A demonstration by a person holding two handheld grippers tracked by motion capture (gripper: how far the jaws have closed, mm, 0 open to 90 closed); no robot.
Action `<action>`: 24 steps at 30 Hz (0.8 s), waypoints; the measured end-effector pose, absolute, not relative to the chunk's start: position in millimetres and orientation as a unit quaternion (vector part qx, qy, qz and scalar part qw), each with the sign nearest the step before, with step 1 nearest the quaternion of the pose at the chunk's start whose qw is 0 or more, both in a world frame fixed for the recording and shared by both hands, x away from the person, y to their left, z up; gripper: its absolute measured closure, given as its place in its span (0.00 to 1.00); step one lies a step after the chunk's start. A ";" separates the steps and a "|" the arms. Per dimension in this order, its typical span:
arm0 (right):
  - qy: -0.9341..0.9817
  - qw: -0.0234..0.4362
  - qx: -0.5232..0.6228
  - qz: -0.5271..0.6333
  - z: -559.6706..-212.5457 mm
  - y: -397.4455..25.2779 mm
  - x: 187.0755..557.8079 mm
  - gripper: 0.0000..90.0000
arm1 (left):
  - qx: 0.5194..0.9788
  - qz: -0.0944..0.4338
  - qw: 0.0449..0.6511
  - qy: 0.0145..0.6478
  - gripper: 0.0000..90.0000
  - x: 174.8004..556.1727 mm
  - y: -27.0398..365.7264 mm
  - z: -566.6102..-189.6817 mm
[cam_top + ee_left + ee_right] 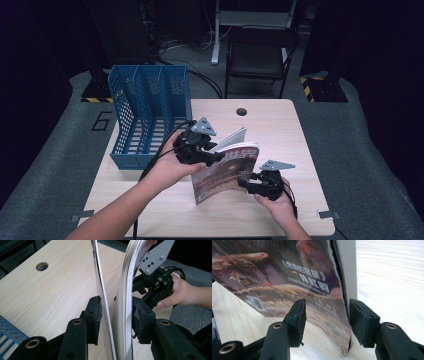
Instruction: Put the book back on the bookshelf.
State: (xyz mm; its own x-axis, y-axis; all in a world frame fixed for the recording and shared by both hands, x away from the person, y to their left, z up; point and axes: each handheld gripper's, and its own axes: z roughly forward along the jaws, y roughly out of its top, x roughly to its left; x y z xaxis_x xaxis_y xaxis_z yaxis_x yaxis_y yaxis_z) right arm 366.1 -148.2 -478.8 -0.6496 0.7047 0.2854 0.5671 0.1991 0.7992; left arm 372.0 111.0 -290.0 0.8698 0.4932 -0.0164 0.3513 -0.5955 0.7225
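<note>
- We have the book (226, 170) stood on edge on the counter (280, 130), between both hands, near the front.
- Our right tool (245, 182) straddles its lower corner, jaws apart, not yet pinching; the left tool (216, 156) brackets the top pages, also apart.
- Next, we judge, both must close, then lift toward the blue file rack (150, 115) behind.
- The book's title is too blurred to read.

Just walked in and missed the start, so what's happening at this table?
A person is holding a magazine upright on the wooden table with a claw in each hand. The left claw straddles its top edge, one jaw against the pages, the other apart. The right claw stands open around its lower edge. A blue file rack waits at the left.
</note>
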 end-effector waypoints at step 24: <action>0.751 0.076 0.428 0.497 -474.3 -154.2 367.1 0.72 | 0.895 0.095 0.359 0.247 0.79 382.8 99.1 -287.5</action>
